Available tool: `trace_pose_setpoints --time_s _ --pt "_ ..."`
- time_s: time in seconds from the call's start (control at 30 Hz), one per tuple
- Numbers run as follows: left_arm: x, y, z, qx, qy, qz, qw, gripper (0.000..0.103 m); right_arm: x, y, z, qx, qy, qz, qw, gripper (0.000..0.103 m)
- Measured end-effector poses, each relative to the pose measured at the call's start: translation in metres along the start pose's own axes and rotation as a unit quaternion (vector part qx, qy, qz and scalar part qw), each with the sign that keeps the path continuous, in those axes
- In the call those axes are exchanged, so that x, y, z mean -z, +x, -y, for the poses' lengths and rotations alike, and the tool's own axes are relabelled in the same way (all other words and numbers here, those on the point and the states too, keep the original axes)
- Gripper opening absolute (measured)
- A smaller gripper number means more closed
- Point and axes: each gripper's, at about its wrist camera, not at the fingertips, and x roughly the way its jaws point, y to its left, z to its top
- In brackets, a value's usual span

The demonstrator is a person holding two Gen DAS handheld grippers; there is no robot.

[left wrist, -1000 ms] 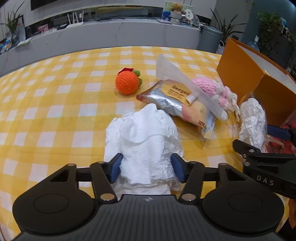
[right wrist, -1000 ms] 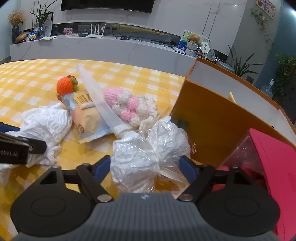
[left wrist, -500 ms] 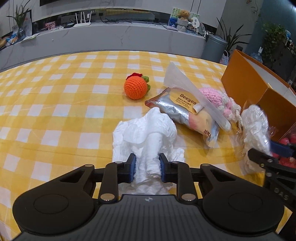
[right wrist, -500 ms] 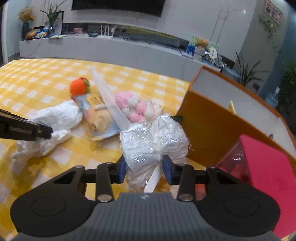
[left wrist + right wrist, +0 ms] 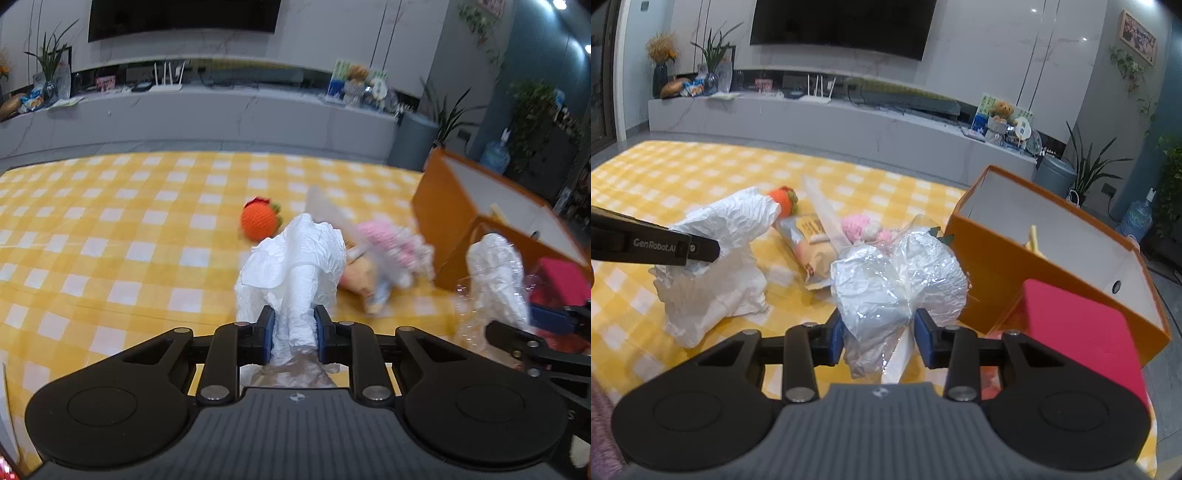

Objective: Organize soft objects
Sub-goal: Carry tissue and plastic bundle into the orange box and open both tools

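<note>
Pinching hard now: left gripper (image 5: 293, 334) jaws, just closing, squeezed onto the neck of the crumpled white paper wad (image 5: 295, 254), gripped low so the loose bulk hangs clear of the yellow checked tabletop (image 5: 110, 229). Right gripper (image 5: 880, 334) jaws clamped on the clear plastic bag bundle (image 5: 897, 273), likewise raised. Just beside to the right, the open orange box (image 5: 982, 273), probably the destination. Left behind on the cloth: orange knitted ball (image 5: 258, 221), snack packet (image 5: 812, 243), pink crochet toy (image 5: 391, 240).
</note>
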Motion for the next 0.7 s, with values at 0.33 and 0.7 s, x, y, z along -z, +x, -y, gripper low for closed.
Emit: trace_pose_setpoints --time_s 0.33,0.7 --pt "-0.015 -0.045 0.037 0.030 0.010 0.039 0.9988 0.024 -0.007 -0.056 0.037 -0.026 -0.001 0.044 0.999 0.039" --pt "-0.064 -0.052 0.112 0.125 0.041 0.064 0.9891 0.024 -0.029 -0.095 0.118 -0.023 0.021 0.062 0.998 0.039"
